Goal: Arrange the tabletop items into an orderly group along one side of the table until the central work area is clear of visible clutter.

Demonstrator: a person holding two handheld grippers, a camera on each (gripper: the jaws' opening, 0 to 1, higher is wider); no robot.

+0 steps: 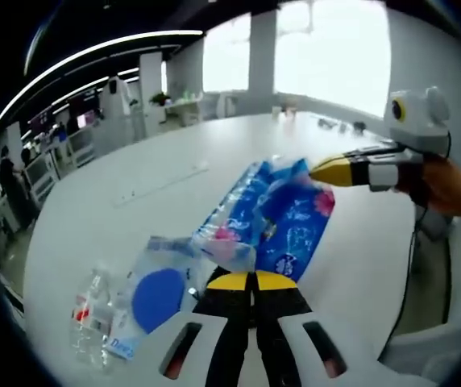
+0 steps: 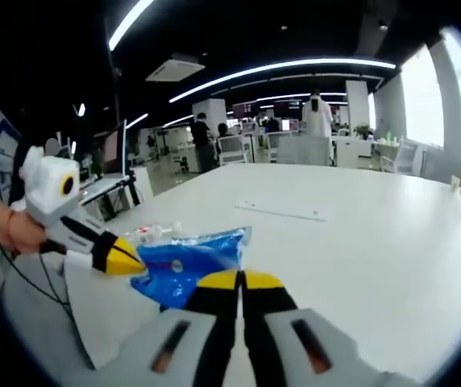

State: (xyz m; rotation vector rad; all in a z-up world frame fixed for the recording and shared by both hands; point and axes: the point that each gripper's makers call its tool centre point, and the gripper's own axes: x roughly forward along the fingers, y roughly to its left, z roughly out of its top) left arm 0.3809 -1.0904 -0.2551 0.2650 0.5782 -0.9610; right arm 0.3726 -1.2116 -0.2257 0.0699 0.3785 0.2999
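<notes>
Two grippers meet at one blue printed packet [image 1: 283, 218] on the white table [image 1: 134, 173].
Left gripper view: the left gripper [image 1: 252, 280], jaws together, pinches the packet's near edge at 6 o'clock; the right gripper [image 1: 330, 172] touches it from 3 o'clock. One clear bag with a blue disc [image 1: 156, 294] and one crumpled plastic bottle [image 1: 92, 314] lie at 8 o'clock.
Right gripper view: the right gripper [image 2: 240, 280], jaws closed, nips the packet's edge; the left gripper's yellow tip [image 2: 122, 260] meets it at 9 o'clock.
</notes>
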